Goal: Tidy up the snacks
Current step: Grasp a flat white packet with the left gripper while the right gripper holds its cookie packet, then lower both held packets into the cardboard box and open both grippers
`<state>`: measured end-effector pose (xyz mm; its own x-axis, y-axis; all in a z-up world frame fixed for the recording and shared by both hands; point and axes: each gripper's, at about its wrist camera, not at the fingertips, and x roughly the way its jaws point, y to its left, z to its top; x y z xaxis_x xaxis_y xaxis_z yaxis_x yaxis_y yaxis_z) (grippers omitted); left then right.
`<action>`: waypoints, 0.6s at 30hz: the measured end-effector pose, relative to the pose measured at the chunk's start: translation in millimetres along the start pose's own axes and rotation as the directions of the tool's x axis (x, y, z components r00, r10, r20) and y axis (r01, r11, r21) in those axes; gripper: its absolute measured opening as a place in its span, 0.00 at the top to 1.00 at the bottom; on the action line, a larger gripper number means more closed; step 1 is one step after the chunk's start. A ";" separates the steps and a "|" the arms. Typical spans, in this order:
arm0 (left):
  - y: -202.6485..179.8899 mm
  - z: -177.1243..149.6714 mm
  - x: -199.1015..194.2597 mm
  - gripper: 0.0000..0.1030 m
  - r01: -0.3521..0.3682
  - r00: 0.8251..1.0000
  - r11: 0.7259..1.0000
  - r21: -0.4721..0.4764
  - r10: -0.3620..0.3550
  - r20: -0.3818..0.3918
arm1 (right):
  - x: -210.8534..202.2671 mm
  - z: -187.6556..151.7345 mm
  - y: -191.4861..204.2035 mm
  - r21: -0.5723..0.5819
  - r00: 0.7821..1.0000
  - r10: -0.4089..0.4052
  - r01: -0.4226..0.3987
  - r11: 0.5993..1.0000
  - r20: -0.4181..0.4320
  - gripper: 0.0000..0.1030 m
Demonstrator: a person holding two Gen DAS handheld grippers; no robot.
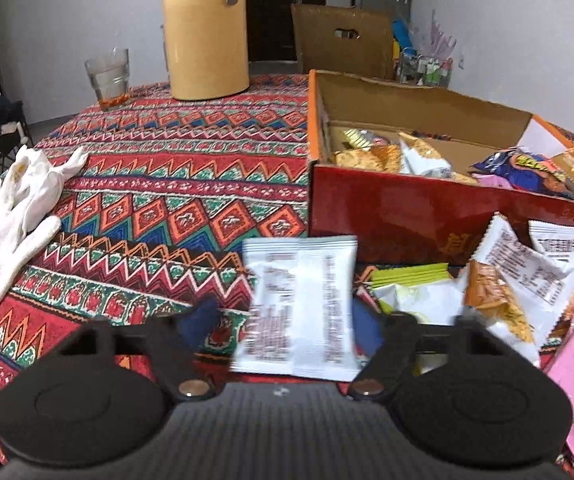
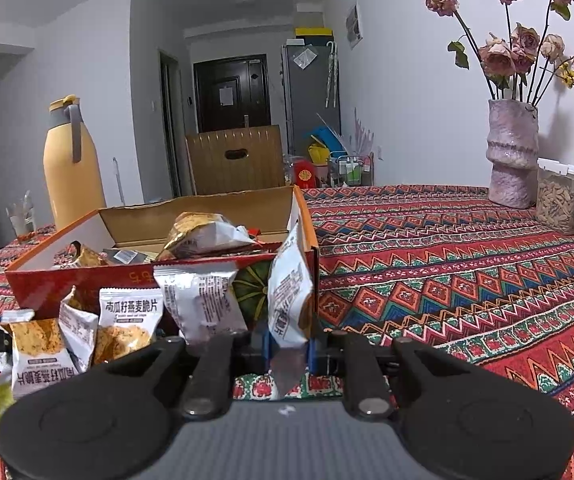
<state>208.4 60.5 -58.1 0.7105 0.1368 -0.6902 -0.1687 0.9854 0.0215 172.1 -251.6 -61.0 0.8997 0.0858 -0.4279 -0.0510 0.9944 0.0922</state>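
1. The tablecloth (image 1: 175,168) with its red zigzag pattern covers the whole table in both views.
2. The open cardboard box (image 1: 407,216), red outside, sits at about 2 o'clock in the left wrist view and at about 11 o'clock in the right wrist view (image 2: 87,280). Several snack packets lie inside it.
3. The yellow thermos (image 1: 207,40) stands at 12 o'clock beyond the box's left side, and a glass (image 1: 108,76) stands just beside it at 11 o'clock.
4. The vase with dried roses (image 2: 513,156) stands at 2 o'clock in the right wrist view, well apart from the box.
5. A pair of white gloves (image 1: 11,216) lies at 9 o'clock in the left wrist view.
6. A pile of snack packets (image 1: 523,276) lies on the cloth in front of the box, at 3 o'clock.
7. The left gripper (image 1: 287,320) is spread wide. A white packet (image 1: 299,304) shows between the fingers, blurred, and I cannot tell if the fingers touch it.
8. The right gripper (image 2: 289,348) is closed on a white and orange packet (image 2: 289,296), which stands upright between the blue pads, just in front of the box's near right corner.
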 end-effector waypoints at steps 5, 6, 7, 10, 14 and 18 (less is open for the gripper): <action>-4.2 -1.6 -7.3 0.53 0.012 0.999 1.000 0.023 -0.013 0.031 | 0.7 -0.4 1.4 -0.004 1.000 -0.005 0.005 1.000 -0.004 0.84; -4.6 -1.9 -9.7 0.53 0.011 0.999 1.000 0.024 -0.012 0.042 | 0.6 -0.5 1.6 -0.005 1.000 -0.006 0.006 1.000 -0.003 0.84; -5.0 -2.0 -13.1 0.53 0.009 0.998 1.000 0.026 -0.010 0.056 | 0.3 -0.7 1.7 -0.005 1.000 -0.007 0.007 1.000 -0.002 0.84; -4.9 -2.7 -23.3 0.53 0.011 0.996 0.999 0.031 -0.014 0.090 | -0.4 -0.6 1.7 -0.005 1.000 -0.005 0.005 1.000 0.003 0.84; -4.8 -4.6 -40.0 0.53 0.036 0.992 0.999 0.031 -0.039 0.119 | -4.5 0.7 1.1 -0.006 1.000 -0.004 0.004 1.000 0.021 0.84; -7.8 -1.6 -55.8 0.53 0.064 0.986 0.997 0.038 -0.069 0.151 | -14.1 7.4 3.9 -0.023 0.999 0.017 -0.016 1.000 0.049 0.84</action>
<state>169.0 45.0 -20.9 0.8155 0.0824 -0.5729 -0.0971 0.9953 0.0050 162.4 -249.4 -48.0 0.9188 0.0998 -0.3820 -0.0753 0.9941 0.0786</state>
